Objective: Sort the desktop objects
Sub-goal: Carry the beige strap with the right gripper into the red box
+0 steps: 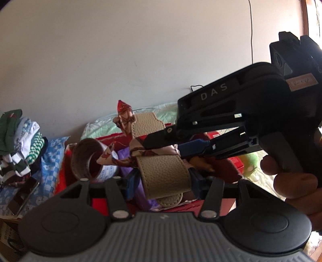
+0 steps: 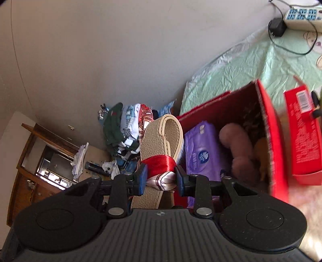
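Bed with crinkled pale green sheet, open red box standing on it, smaller red carton just beside the box, white power strip with black adapter near the wall, stack of folded clothes on blue patterned cloth

- Plain off-white wall behind everything, thin cable running down it.
- Crinkled mint-green sheet spread over the surface, sunlit at the right.
- White power strip with a black adapter up by the wall.
- Dark wooden cabinet down at the left, papers on top.
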Tool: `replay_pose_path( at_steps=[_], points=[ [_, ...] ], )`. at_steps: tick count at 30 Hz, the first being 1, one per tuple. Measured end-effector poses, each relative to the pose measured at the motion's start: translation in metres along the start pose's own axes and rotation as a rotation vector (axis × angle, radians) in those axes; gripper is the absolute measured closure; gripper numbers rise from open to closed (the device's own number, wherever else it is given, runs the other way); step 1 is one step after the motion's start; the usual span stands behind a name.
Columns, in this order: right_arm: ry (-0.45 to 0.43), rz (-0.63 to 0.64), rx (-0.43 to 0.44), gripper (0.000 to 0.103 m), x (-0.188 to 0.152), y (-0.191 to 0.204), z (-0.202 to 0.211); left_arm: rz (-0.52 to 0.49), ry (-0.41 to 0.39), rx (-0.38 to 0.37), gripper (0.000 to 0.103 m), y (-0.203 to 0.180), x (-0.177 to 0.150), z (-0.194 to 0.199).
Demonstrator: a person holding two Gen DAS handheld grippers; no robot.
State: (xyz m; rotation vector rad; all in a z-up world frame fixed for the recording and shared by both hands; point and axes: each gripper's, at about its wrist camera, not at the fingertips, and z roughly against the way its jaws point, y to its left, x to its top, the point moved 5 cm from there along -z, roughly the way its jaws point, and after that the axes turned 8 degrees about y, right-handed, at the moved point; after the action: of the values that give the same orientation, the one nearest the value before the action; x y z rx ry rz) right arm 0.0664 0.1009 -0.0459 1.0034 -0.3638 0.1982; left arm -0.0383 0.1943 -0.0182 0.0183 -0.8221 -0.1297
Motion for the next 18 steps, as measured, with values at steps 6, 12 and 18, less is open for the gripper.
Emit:
replay_pose_path(
  at_steps=[6, 12, 18],
  points=[
    [0.022, 0.013, -0.070, 0.073, -0.007, 0.004, -0.027, 0.006, 0.045, -0.006, 0.045, 0.025, 0.000, -0.026],
    [0.025, -0.026, -0.123, 0.083, -0.008, -0.007, -0.048, 0.027, 0.062, 0.038, 0.047, 0.062, 0.004, -0.033],
    [0.046, 0.000, -0.172, 0.088, -0.011, -0.005, -0.070, 0.082, 0.109, 0.065, 0.045, 0.103, -0.005, -0.048]
  ],
)
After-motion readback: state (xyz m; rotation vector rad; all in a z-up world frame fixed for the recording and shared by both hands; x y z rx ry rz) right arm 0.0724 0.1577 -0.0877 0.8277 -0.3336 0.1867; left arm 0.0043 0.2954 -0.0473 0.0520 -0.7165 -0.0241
